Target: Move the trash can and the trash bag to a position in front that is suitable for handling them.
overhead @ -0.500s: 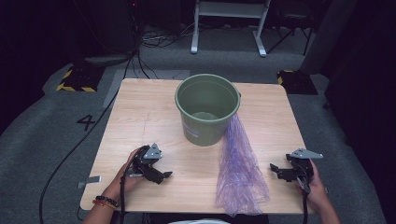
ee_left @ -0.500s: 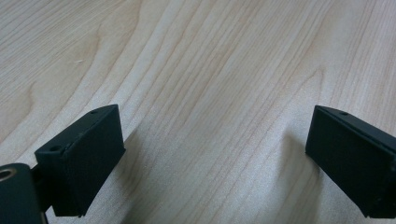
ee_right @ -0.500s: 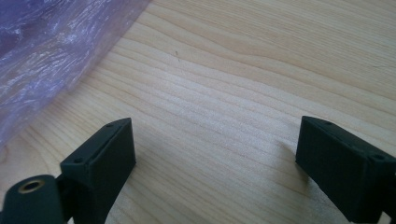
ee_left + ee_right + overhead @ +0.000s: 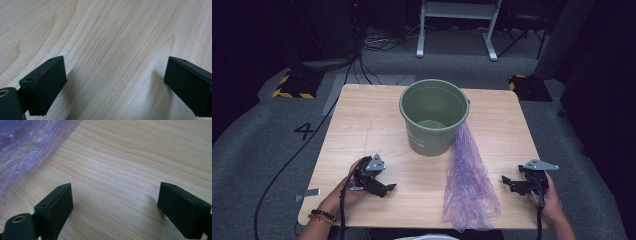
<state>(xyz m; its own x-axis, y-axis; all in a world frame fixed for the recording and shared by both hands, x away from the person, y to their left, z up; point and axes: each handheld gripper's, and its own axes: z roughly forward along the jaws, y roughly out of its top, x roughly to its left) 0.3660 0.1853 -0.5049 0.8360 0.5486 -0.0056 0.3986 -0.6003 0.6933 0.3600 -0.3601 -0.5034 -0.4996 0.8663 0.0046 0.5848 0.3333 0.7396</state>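
A green bucket [image 4: 434,116] stands upright at the middle of the wooden table [image 4: 367,125]. A thin purple plastic bag [image 4: 468,180] hangs from its right rim and spreads flat toward the front edge. My left gripper [image 4: 386,189] rests on the table at the front left, held by a hand, its jaws wide open over bare wood [image 4: 112,50]. My right gripper [image 4: 508,183] sits at the front right, just right of the bag, and it is open too. In the right gripper view the bag [image 4: 27,147] lies at the upper left, clear of the jaws.
Grey carpet surrounds the table, with a black cable [image 4: 287,165] trailing along the left side. A white metal frame [image 4: 457,25] stands behind the table. Two black blocks with yellow stripes [image 4: 292,85] sit on the floor at the table's far corners.
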